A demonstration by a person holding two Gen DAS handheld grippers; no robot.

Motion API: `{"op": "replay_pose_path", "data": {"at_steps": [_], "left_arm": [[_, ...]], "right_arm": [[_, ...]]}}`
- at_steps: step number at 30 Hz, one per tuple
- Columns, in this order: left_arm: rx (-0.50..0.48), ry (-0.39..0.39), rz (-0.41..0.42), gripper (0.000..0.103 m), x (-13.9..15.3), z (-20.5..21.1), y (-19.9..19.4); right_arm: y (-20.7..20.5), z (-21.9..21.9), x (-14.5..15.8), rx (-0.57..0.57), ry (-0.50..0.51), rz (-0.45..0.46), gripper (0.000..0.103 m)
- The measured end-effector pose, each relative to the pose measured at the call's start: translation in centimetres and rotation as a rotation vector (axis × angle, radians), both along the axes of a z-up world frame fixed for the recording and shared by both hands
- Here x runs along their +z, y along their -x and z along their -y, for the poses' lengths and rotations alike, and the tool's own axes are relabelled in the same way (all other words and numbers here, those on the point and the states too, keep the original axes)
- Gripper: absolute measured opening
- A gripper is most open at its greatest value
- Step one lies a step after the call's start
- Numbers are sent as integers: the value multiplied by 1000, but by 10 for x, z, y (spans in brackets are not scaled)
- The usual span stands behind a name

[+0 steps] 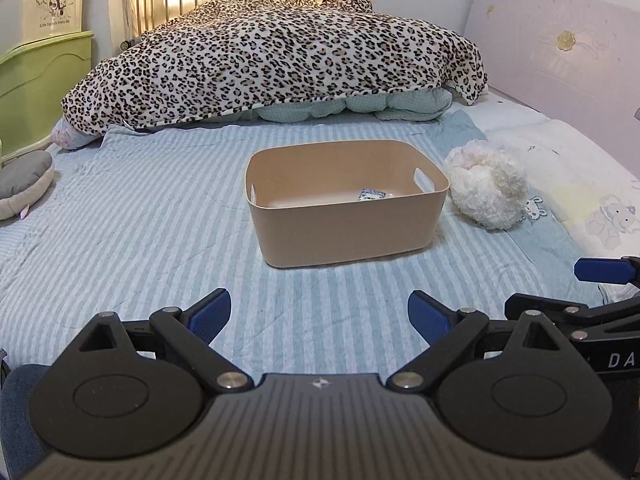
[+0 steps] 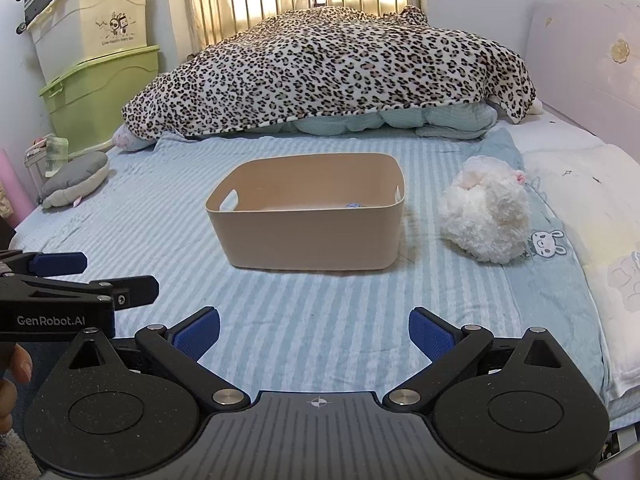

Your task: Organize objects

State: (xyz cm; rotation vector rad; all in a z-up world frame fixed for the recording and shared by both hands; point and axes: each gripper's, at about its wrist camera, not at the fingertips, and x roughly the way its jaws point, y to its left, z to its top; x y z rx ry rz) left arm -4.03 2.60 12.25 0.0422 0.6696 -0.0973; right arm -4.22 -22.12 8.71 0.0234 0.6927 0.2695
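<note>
A tan plastic bin (image 1: 348, 232) stands on the striped blue bed sheet, also in the right wrist view (image 2: 316, 236). A small blue-and-white packet (image 1: 371, 194) lies inside it, barely showing in the right wrist view (image 2: 354, 204). A fluffy white plush toy (image 1: 490, 188) lies right of the bin, also in the right wrist view (image 2: 488, 216). My left gripper (image 1: 320, 316) is open and empty, short of the bin. My right gripper (image 2: 314, 332) is open and empty, beside the left one (image 2: 72, 276).
A leopard-print blanket (image 1: 272, 56) is piled over a teal quilt at the far end. A grey cushion (image 2: 76, 178) lies at the left bed edge. Green and cream storage boxes (image 2: 100, 80) stand left of the bed. A white pillow (image 2: 592, 200) lies along the right.
</note>
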Motion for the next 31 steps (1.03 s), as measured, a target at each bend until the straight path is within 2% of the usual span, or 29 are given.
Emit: {"op": "replay_pose_path", "data": {"at_steps": [12, 31], "left_arm": [[-14, -6, 4, 95, -1, 2, 6], [2, 31, -19, 95, -2, -5, 3]], "right_arm": [[4, 0, 4, 1, -4, 1, 103], [2, -4, 2, 2, -10, -20, 103]]}}
